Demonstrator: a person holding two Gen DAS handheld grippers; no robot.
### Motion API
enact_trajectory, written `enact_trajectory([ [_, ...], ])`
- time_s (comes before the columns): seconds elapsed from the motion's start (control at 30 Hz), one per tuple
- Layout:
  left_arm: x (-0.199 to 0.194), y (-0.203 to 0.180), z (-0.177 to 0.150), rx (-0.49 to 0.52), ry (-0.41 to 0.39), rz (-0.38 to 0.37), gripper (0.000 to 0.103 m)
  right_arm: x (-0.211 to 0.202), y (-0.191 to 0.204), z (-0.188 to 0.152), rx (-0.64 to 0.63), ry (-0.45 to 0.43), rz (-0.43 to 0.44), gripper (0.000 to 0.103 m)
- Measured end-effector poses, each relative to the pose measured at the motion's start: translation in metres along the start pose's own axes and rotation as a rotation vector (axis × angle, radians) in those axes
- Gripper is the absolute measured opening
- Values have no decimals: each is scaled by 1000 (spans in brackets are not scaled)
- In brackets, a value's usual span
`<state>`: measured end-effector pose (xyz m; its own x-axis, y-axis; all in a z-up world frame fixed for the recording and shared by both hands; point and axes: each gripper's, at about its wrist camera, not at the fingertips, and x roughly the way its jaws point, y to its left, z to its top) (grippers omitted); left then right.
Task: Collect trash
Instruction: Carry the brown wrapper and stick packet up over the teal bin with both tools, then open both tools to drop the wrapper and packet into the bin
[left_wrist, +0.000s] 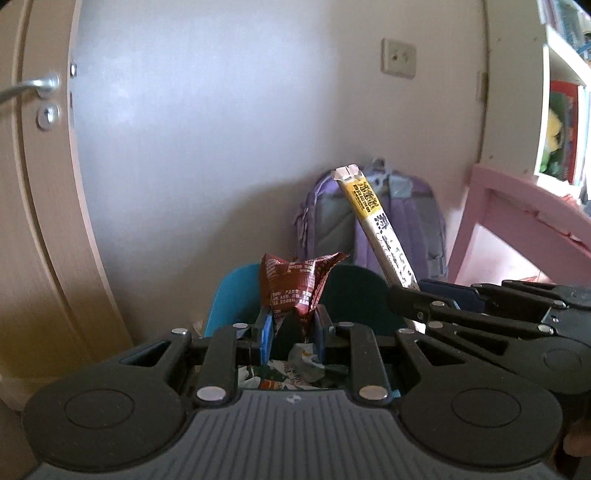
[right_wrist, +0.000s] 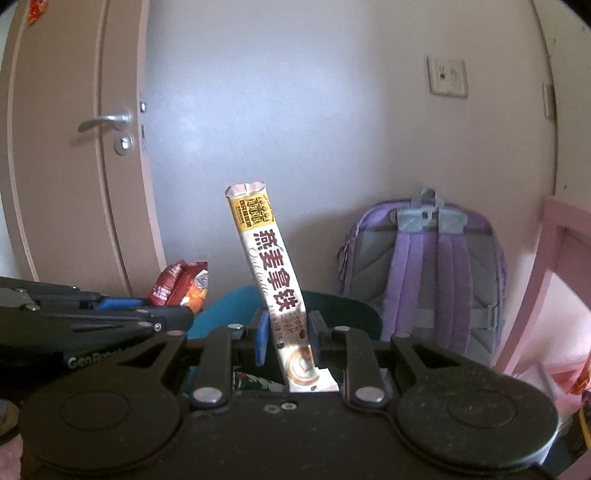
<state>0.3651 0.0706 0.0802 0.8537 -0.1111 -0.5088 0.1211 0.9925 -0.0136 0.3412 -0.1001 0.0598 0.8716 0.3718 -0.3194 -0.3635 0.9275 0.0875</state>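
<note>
Risk, red wrapper: the crumpled red wrapper (left_wrist: 295, 284) is caught only by its lower tip, so I would expect it to slip free and drift past the teal bin (left_wrist: 236, 299) if the grip eases while it is off-centre.
Risk, sachet: the long coffee sachet (right_wrist: 275, 280) stands tall and leans to one side; released from here, it could tip over the bin's rim rather than fall inside.
Risk, crowding: both tools hang close together over the same opening, so a knock between them looks likely if they let go at once.
Left gripper (left_wrist: 291, 328): its blue pads are pressed onto the red wrapper, pinching the bottom corner.
Right gripper (right_wrist: 286, 332): clamped on the lower part of the sachet, which pokes up between the fingers.
Pose, left: held roughly level, pointing toward the wall corner, just above the bin's mouth.
Pose, right: alongside it on the right, angled in across the left one's view, also above the bin.
Where the trash is: both pieces are in the air, held over the bin; crumpled papers (left_wrist: 303, 369) already lie inside it.
Surroundings: a purple backpack (right_wrist: 424, 273) leans on the wall behind the bin, with a door (right_wrist: 74, 166) to the left and pink furniture (left_wrist: 517, 210) to the right.
</note>
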Motion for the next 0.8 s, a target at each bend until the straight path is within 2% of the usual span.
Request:
enact_trajectory([
  [0.27, 55, 12, -3, -36, 86, 20, 22, 46, -6, -21, -27, 71, -8, 21],
  [0.53, 99, 13, -17, -60, 202, 34, 22, 64, -4, -34, -69, 139, -8, 22],
  [0.8, 120, 12, -27, -53, 270, 38, 23, 66, 1, -36, -95, 169, -4, 25],
])
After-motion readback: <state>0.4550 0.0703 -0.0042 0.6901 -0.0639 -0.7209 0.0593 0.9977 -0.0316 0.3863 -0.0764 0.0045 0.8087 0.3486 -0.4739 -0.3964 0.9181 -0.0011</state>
